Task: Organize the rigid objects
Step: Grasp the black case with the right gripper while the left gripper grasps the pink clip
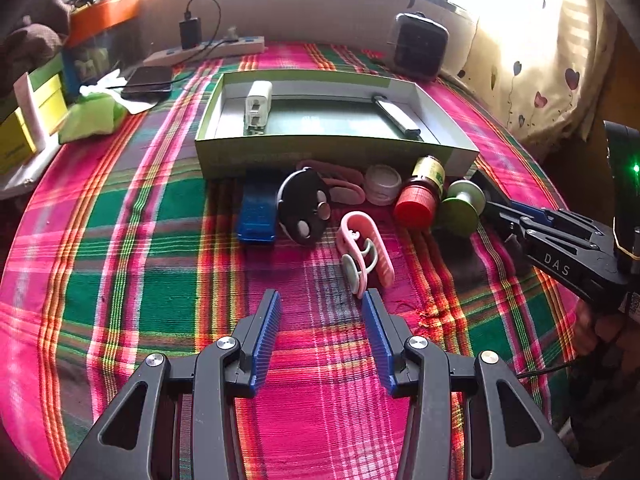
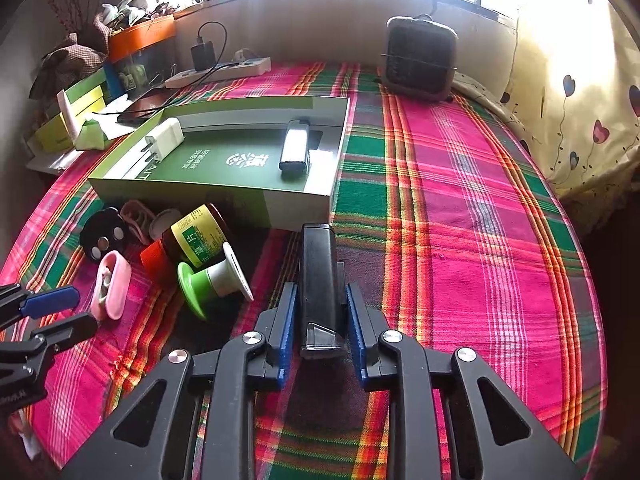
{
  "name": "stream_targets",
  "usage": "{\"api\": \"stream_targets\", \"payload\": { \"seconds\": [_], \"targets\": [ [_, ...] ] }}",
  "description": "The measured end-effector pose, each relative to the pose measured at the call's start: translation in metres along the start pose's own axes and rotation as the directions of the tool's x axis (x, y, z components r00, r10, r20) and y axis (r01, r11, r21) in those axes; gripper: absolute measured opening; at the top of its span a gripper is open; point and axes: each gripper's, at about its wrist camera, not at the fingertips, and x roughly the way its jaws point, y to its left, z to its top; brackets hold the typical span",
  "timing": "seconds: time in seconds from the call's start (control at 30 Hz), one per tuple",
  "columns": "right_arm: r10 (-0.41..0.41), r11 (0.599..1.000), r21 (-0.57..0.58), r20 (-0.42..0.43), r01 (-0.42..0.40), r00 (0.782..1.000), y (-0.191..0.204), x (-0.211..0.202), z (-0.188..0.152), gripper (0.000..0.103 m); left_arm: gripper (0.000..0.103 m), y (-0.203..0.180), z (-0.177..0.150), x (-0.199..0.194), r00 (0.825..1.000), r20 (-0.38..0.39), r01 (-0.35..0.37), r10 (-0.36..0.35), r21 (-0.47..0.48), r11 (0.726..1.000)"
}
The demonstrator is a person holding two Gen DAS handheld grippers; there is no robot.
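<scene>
A green shallow box [image 1: 332,156] [image 2: 296,208] on the plaid cloth holds a white plug [image 1: 258,106] [image 2: 165,138] and a silver lighter [image 1: 396,116] [image 2: 295,145]. In front of it lie a blue block [image 1: 258,210], a black disc [image 1: 305,208] [image 2: 103,234], a pink clip [image 1: 365,254] [image 2: 112,284], a red-capped bottle [image 1: 420,194] [image 2: 192,240], a small jar [image 1: 382,184] and a green spool [image 1: 460,204] [image 2: 212,282]. My left gripper [image 1: 322,300] is open, just short of the pink clip. My right gripper [image 2: 322,304] is shut on a black oblong object [image 2: 318,280].
A dark fan heater [image 1: 418,46] [image 2: 418,58] stands at the back right. A power strip [image 1: 208,50] [image 2: 220,70], phone [image 1: 148,82], green cloth [image 1: 94,116] and boxes [image 1: 24,120] crowd the back left. A heart-print curtain [image 2: 580,112] hangs right.
</scene>
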Motion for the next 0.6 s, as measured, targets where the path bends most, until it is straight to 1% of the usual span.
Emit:
{"api": "stream_targets", "payload": {
  "seconds": [0.13,0.33,0.47,0.6],
  "targets": [
    [0.000,1.000,0.001,0.002,0.000,1.000,-0.001,-0.002,-0.002,0.025,0.042,0.002,0.000,-0.001,1.000,0.004,-0.004,0.004,-0.006,1.000],
    [0.001,1.000,0.004,0.008,-0.001,1.000,-0.003,-0.004,-0.004,0.025,0.042,-0.002,0.002,-0.004,0.997,0.029,0.071,-0.071,-0.006,0.997],
    [-0.010,1.000,0.016,0.022,0.009,1.000,-0.005,-0.008,-0.006,0.025,0.042,-0.007,0.007,-0.001,0.997,0.029,0.073,-0.073,-0.001,0.997],
    [-0.009,1.000,0.018,0.012,0.008,1.000,-0.006,-0.009,-0.009,0.025,0.042,-0.013,0.012,0.006,0.998,0.021,0.062,-0.062,0.016,0.998]
  ]
}}
